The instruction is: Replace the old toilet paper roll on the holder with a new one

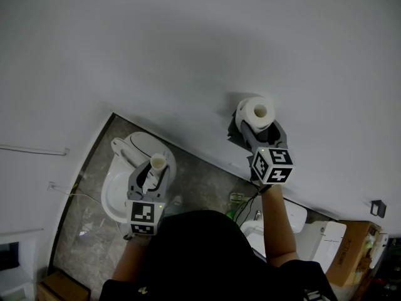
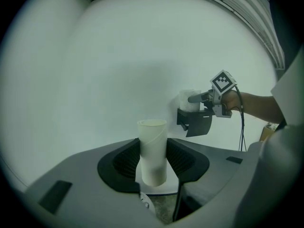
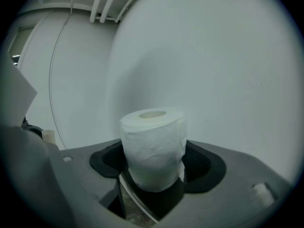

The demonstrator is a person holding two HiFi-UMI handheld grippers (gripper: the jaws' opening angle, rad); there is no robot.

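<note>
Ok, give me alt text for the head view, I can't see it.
The right gripper holds a full toilet paper roll at the black holder on the white wall. The left gripper holds an empty cardboard tube over the toilet.

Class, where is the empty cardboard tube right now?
In the head view the empty cardboard tube is lower left, upright between the left gripper's fingers above the toilet, left of the new roll in the right gripper.

Full white new roll [image 3: 153, 146] sits upright just over the black wall holder [image 2: 197, 122]. Bare cardboard tube [image 2: 152, 151] is upright, well left of the holder.
</note>
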